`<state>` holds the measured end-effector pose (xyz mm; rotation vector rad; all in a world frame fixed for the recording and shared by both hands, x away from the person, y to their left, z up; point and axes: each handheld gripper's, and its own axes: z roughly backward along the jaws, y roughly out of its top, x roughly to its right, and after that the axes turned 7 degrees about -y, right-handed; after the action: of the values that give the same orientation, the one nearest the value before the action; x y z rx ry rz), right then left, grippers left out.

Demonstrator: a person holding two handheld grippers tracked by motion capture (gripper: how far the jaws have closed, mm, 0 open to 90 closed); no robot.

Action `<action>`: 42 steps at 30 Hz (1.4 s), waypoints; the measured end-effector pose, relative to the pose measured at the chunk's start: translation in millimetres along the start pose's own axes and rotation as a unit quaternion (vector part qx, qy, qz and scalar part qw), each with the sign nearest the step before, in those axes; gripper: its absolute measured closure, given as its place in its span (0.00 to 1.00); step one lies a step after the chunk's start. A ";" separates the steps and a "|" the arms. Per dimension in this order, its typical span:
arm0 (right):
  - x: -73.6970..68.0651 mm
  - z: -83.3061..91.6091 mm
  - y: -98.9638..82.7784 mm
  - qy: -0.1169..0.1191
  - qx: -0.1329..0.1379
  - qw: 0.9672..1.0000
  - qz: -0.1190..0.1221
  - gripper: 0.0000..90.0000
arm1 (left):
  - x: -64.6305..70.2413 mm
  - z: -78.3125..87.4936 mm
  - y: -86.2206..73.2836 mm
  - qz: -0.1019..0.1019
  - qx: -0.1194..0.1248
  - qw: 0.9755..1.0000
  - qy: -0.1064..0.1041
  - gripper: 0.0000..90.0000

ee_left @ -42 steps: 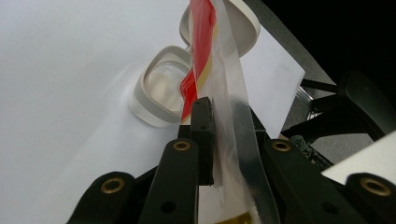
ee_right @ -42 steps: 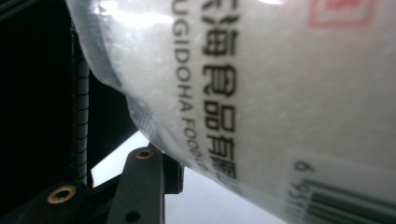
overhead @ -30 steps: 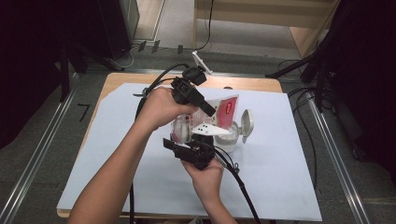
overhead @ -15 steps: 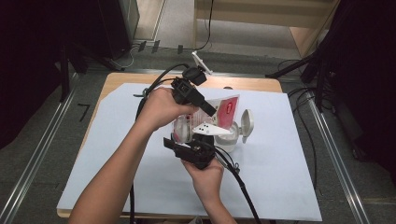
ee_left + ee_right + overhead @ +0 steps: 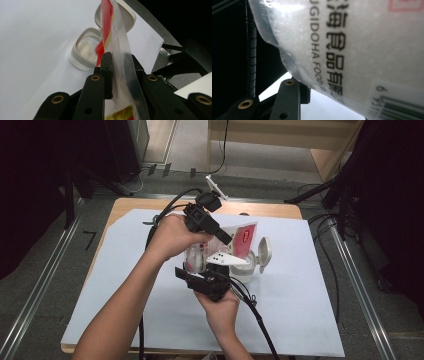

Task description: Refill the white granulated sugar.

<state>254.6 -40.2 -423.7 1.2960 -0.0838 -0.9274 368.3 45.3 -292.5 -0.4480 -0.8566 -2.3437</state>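
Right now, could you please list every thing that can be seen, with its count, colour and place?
bag: 1, clear with a red panel and white grains inside, held above the box between both claws
box: 1, white with a clear bottom, on the sheet right of centre, open
lid: 1, white, hinged up at the right side of the box
sheet: 1, white, covers most of the table
table: 1, light wood, edges show around the sheet
cables: several, black, on the floor right of the table
left claw: 1, black, shut on the bag's clear edge
right claw: 1, black, at the bag's lower part; its grip is not clear
hands: 2, one on each claw
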 end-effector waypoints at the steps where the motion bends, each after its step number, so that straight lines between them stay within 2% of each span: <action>1: -0.2 0.0 0.0 0.000 0.000 1.000 0.001 0.69 | 0.0 0.0 0.0 0.002 0.001 1.000 0.000 0.88; 7: -2.4 -0.2 -0.8 -0.004 -0.001 1.000 0.014 0.68 | 0.3 0.2 0.2 0.000 -0.004 1.000 0.003 0.89; 42: -5.5 -7.6 2.5 0.004 0.008 1.000 0.007 0.70 | 0.9 4.3 -1.3 0.004 0.002 1.000 0.015 0.88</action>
<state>256.4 -30.9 -421.7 1.3129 -0.0943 -0.9112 367.2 48.6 -289.5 -0.4130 -0.8442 -2.3361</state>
